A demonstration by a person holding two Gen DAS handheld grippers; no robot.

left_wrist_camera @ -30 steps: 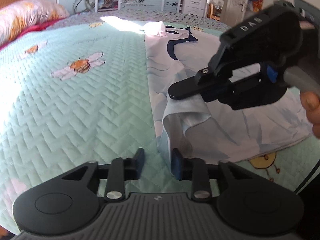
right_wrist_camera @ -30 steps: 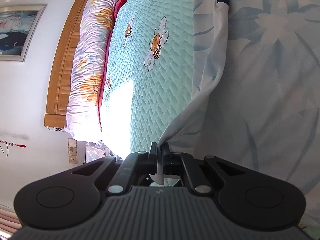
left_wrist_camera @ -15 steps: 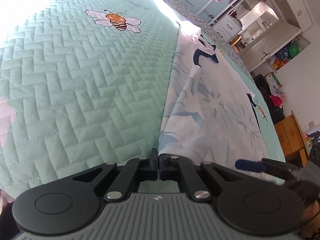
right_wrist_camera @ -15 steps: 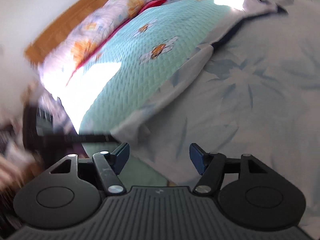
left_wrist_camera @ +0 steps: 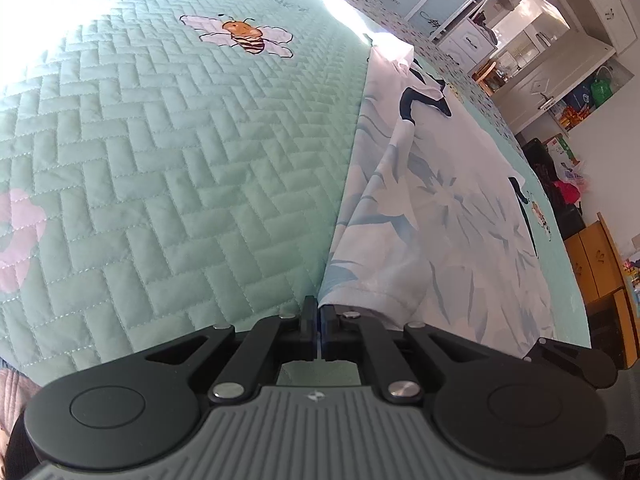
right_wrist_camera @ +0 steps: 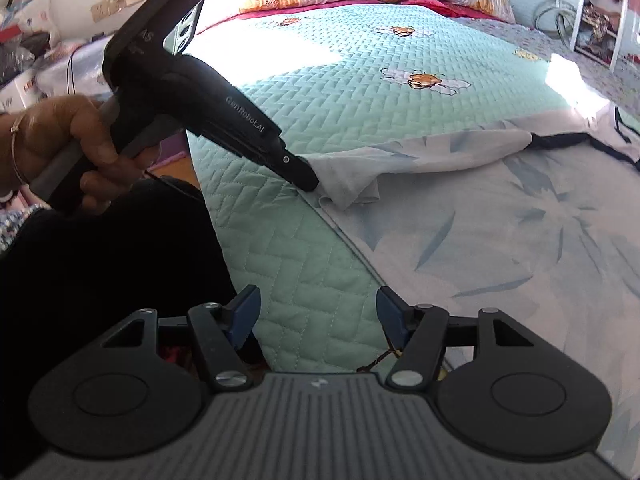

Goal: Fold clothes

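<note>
Pale floral garment [left_wrist_camera: 448, 216] lies on my mint quilted bed [left_wrist_camera: 160, 152]. Left gripper [left_wrist_camera: 319, 328] jaws pinch its near corner. Right gripper [right_wrist_camera: 318, 314] jaws gape, empty.

Hand-off of the garment corner: left takes it, right lets go

A second ago the left gripper [left_wrist_camera: 319, 314] stood open short of the garment [left_wrist_camera: 432, 216]; its fingers [left_wrist_camera: 308, 320] are now pressed together on the near corner, at about 6 o'clock in the left wrist view. The right gripper [right_wrist_camera: 318, 306], then clamped on that fabric, now has its fingers [right_wrist_camera: 390, 308] spread wide with nothing between them, and the pinched corner [right_wrist_camera: 348, 180] lies at its 12 o'clock.
</note>
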